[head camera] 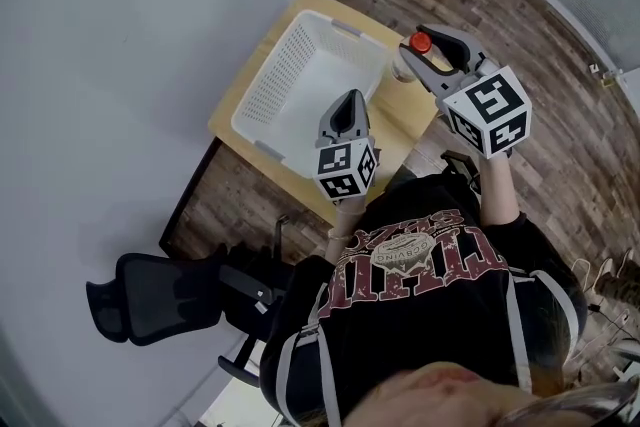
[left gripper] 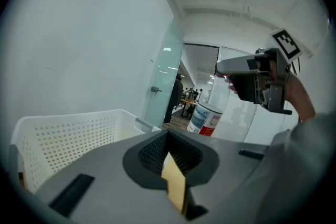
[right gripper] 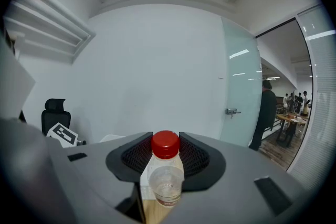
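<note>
- Wood table (head camera: 397,127): small, set against the wall.
- Office chair (head camera: 150,295): black, on the floor left of me.
- White basket (head camera: 272,83): perforated walls, sits on the table's left part.
- My left gripper (head camera: 348,99): over the basket's near right corner, jaws pressed together w/ nothing between.
- My right gripper (head camera: 420,55): jaws clamped on the bottle (right gripper: 165,181) near its neck.
- Bottle: clear, labelled, held up over the table just right of the basket.
- Red cap (right gripper: 166,144): on, sits between my pads.
</note>
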{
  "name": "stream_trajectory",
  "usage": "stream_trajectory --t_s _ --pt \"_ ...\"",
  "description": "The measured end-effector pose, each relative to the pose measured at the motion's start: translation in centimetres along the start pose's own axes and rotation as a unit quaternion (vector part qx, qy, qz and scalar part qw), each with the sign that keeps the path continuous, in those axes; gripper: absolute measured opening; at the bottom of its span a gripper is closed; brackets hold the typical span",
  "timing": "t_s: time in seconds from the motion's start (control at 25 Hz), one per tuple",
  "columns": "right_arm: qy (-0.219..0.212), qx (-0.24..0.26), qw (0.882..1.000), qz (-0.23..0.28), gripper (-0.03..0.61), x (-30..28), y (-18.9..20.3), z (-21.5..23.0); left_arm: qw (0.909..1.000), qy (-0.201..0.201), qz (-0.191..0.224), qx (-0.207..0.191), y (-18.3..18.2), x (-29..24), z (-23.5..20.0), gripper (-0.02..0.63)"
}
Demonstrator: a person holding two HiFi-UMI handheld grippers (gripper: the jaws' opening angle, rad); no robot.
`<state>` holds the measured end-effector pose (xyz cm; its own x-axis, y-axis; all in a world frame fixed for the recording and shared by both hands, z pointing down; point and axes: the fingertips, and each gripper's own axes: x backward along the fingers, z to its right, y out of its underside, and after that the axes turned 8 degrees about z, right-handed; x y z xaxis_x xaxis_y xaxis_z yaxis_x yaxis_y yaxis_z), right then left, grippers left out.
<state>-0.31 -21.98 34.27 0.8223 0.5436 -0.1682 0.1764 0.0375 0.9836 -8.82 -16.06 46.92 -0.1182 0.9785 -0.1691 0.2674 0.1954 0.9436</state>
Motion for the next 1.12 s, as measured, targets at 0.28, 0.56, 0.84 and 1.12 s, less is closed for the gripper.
stream_trajectory --t_s 0.28,0.56,0.84,1.12 --pt "0.008 -0.01 1.0 -0.013 0.164 -0.1 2.2 0.7 1.0 0.002 -0.008 -0.003 0.3 -0.2 0.1 0.048" --pt "0.005 -0.025 0.999 -0.031 0.164 -0.9 5.0 0.9 0.9998 0.0 -0.019 -0.005 0.8 -0.2 -0.1 0.048" --pt "0.007 -0.033 0.998 -0.046 0.164 -1.2 8.2 1.3 0.9996 -0.003 -0.028 -0.004 1.5 -0.2 0.0 0.048" --pt "0.005 -0.039 0.997 -0.06 0.164 -2.4 10.8 1.3 0.9995 -0.004 -0.031 -0.004 1.6 -0.6 -0.4 0.048"
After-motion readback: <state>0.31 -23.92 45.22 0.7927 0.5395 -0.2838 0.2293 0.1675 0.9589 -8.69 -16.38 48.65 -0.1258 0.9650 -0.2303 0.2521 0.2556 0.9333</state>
